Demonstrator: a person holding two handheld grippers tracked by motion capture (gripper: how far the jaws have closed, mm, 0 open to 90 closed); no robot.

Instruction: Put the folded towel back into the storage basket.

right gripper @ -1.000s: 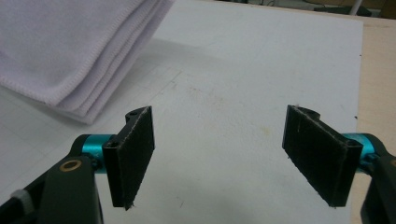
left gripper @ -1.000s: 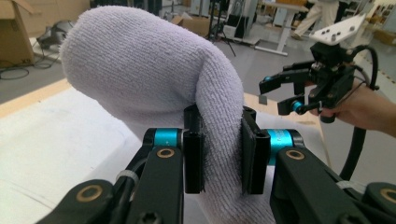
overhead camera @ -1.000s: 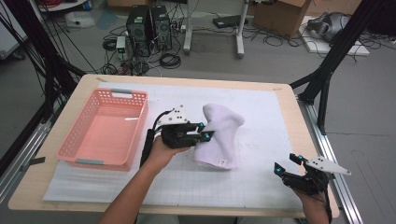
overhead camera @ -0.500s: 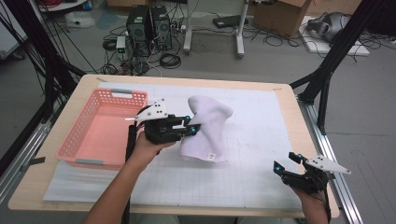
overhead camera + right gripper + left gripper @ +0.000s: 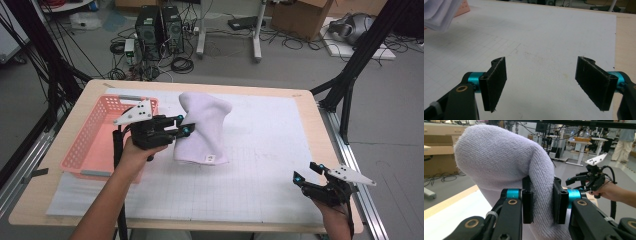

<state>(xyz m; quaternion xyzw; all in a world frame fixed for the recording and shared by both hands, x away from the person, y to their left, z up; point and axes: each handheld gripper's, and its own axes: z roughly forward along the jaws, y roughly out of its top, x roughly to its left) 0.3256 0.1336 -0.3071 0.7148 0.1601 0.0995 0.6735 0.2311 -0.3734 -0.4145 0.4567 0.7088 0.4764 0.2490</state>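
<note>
A folded white towel (image 5: 202,127) hangs above the white gridded mat (image 5: 260,150), just right of the pink basket (image 5: 102,137). My left gripper (image 5: 184,125) is shut on the towel's left edge and holds it off the table. In the left gripper view the terry cloth (image 5: 506,167) is pinched between both black pads (image 5: 527,203). My right gripper (image 5: 306,172) stands open at the table's front right corner, low over the mat, with nothing between its pads (image 5: 495,82). A corner of the towel (image 5: 441,13) hangs at the top left of the right gripper view.
The pink basket's rim (image 5: 80,172) lies along the mat's left side, close under my left forearm. Black frame legs (image 5: 350,75) rise at the table's back right. Computers and cables (image 5: 160,35) sit on the floor beyond the far edge.
My left gripper has carried the towel leftward across the mat toward the pink basket. The right gripper has stayed still and open.
</note>
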